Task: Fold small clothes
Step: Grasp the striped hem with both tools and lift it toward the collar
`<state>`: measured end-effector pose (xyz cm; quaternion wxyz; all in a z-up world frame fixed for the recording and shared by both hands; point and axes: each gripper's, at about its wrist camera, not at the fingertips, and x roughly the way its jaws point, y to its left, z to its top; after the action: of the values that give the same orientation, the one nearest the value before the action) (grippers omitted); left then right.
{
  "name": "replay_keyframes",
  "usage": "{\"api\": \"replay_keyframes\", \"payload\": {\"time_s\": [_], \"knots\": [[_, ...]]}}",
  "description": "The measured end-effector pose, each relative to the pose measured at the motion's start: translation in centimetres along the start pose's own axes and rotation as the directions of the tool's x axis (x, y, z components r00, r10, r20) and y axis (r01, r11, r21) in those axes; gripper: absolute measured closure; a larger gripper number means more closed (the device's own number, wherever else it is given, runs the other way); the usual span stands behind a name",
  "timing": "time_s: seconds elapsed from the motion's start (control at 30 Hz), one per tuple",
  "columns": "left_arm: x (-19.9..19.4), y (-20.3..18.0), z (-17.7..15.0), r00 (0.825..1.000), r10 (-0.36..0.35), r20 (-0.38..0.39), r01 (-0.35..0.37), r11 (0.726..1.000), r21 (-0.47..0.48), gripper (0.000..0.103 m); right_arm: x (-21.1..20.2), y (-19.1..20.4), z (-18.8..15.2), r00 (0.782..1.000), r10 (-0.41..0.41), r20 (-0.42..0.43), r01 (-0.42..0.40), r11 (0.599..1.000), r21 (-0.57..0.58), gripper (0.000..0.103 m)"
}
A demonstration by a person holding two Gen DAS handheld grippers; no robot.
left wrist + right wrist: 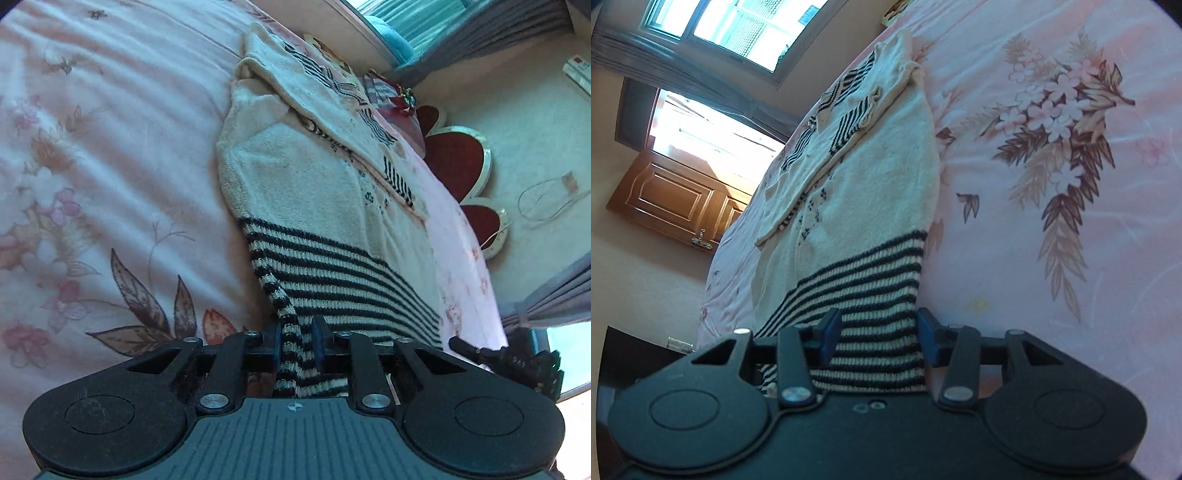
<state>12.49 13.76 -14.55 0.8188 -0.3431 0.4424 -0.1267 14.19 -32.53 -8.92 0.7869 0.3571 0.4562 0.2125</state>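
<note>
Pink floral bedsheet (110, 166) spread across a bed, lit by a bright window (738, 29) with grey curtains, beside a brown panelled wooden cabinet (672, 199) on the far wall. Red petal-shaped floor mat with a pale rim (458, 162) on the light floor beside the bed, near a thin white cable (543, 203).

Cream knitted sweater with black-and-white striped hem and cuffs (306, 184) laid flat along the sheet near the bed's edge, one sleeve folded across the body, the striped hem nearest both cameras.

Left tongs (297, 345) narrowed to a small gap, blue pads pressed against a bunched strip of the striped hem at one corner, gripping it. Right tongs (881, 339) set about half wide, a broad band of the striped hem lying between the blue pads at the opposite corner; unclear whether those pads press the fabric or merely flank it. Tip of a second black tool (506, 358) visible at the lower right of the left view.
</note>
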Motion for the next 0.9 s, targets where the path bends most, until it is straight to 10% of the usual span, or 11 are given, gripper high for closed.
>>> {"api": "replay_keyframes", "payload": {"time_s": [0.33,0.6,0.7,0.9], "knots": [[1.9,-1.3,0.6,1.000,-0.007,0.022,0.006,1.000,0.027,0.098,0.8,-0.3,0.9,0.999,-0.001,-0.042,-0.001,0.999,-0.041,0.096],[-2.2,-0.9,-0.3,0.988,0.124,0.090,-0.133,0.985,0.109,0.098,-3.7,1.0,0.3,0.998,0.026,0.049,-0.015,0.980,-0.198,0.097],[-1.9,0.2,-0.2,0.990,0.093,0.107,-0.097,0.995,0.035,0.098,-1.9,-0.9,0.2,0.998,-0.062,-0.002,0.061,0.988,-0.144,0.097],[-2.4,0.8,-0.3,0.990,0.058,0.128,-0.058,0.998,-0.003,0.098,-3.0,-0.2,0.7,0.999,0.029,0.044,-0.023,0.991,-0.132,0.097]]}}
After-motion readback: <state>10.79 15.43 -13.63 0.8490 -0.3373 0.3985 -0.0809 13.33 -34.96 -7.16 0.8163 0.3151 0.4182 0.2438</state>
